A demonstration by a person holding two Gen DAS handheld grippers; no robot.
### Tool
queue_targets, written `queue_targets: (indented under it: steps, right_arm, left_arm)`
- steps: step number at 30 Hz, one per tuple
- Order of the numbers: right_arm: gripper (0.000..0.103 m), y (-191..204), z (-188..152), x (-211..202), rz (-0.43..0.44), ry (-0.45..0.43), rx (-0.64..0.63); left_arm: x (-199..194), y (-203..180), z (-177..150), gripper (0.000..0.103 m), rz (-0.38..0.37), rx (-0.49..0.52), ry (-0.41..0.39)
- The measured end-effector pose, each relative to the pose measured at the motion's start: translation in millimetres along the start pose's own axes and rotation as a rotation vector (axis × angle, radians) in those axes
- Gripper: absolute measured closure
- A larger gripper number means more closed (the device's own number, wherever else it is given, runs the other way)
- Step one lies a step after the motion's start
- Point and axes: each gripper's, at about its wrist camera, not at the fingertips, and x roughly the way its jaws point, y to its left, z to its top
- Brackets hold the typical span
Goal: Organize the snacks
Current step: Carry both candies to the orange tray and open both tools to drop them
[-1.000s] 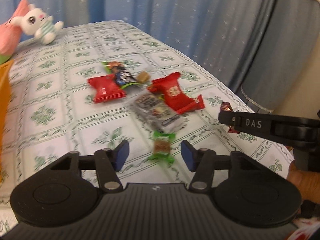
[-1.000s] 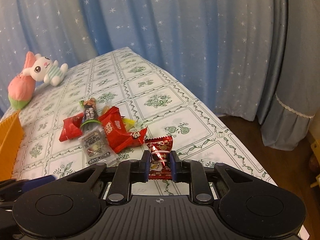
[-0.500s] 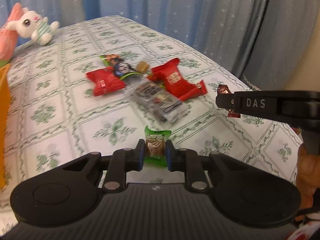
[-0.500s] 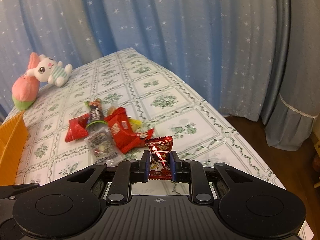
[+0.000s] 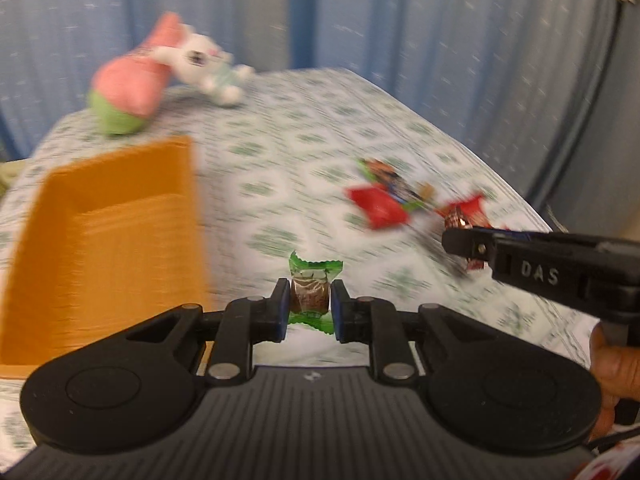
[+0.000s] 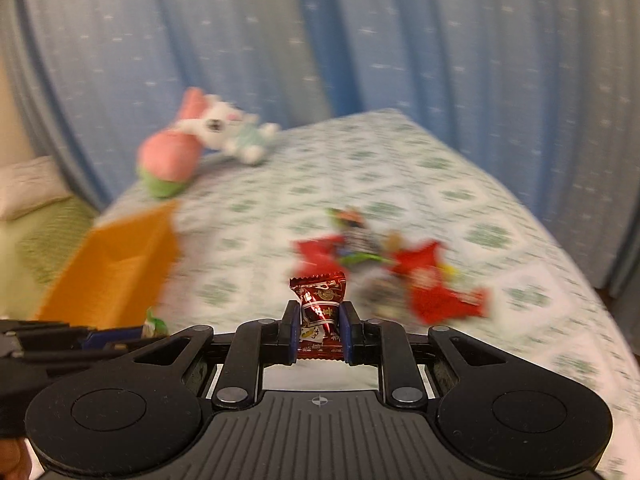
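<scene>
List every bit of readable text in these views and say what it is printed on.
"DAS": on the side of the right gripper, seen from the left wrist view.
Dark red candy wrapper in the right gripper: has printing, too small to read.
Green-wrapped candy in the left gripper: no legible text.
Snack pile on the tablecloth: too blurred to read.

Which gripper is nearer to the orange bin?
The left. The left gripper, holding a green candy, is right beside the orange bin; the right gripper, holding a red candy, is farther to the bin's right.
</scene>
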Motion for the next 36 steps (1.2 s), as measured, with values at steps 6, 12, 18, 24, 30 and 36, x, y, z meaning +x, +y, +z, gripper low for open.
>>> queue_targets:
  steps: [6,12,18,24,30,36]
  right_arm:
    - [0.082,68.4,20.3,18.0,0.143,0.013,-0.074]
    - [0.082,119.2,21.7,47.7,0.209,0.070,-0.126]
    - [0.082,146.5,13.8,77.3,0.225,0.132,-0.146]
    - [0.082,154.7,11.4,92.1,0.211,0.151,-0.152]
    - [0.082,154.2,12.4,99.1,0.200,0.157,-0.151]
    - [0.082,159.3,10.7,98.5,0.207,0.165,-0.161]
  left_arm:
    - [-30.8,68.0,16.5,0.084,0.103,-0.055,-0.023]
    - [-40.5,123.9,15.1,0.084,0.166,-0.089,-0.009]
    - [-29.0,156.2,6.4,0.084,0.165,-0.126,0.018]
    - [-15.4,170.7,2.7,0.083,0.147,-0.141,0.025]
    - [-11.1,178.1,-2.1,0.080,0.162,-0.145,0.031]
    - [-19.0,184.6,-8.4,0.080,0.179,-0.163,0.026]
